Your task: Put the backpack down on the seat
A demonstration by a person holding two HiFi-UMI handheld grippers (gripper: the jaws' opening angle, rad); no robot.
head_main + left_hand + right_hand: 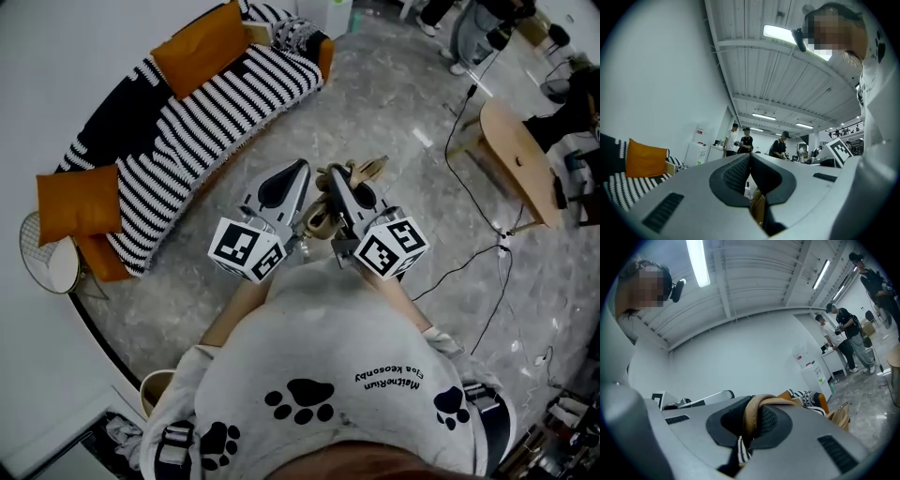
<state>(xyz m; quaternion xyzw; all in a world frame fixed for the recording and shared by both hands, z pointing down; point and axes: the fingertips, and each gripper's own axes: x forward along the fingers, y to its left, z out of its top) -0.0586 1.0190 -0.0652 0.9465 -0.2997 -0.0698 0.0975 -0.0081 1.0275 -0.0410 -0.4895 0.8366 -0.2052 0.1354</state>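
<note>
In the head view a tan backpack (pixel 322 217) hangs between my two grippers, mostly hidden under them, with tan parts (pixel 361 172) poking out beyond the tips. My left gripper (pixel 292 173) is shut, and a tan strap (pixel 757 206) shows low between its jaws (pixel 750 159). My right gripper (pixel 336 180) is shut on a tan strap (pixel 752 416) that loops over its jaws (pixel 753 400). The seat, a curved sofa (pixel 216 103) under a black-and-white striped cover, lies ahead to the left, apart from both grippers.
Orange cushions (pixel 202 47) (pixel 80 202) lie on the sofa. A round side table (pixel 47 253) stands at its near end. A wooden table (pixel 520 159) and floor cables (pixel 469 262) are to the right. Several people (pixel 746 140) stand far off.
</note>
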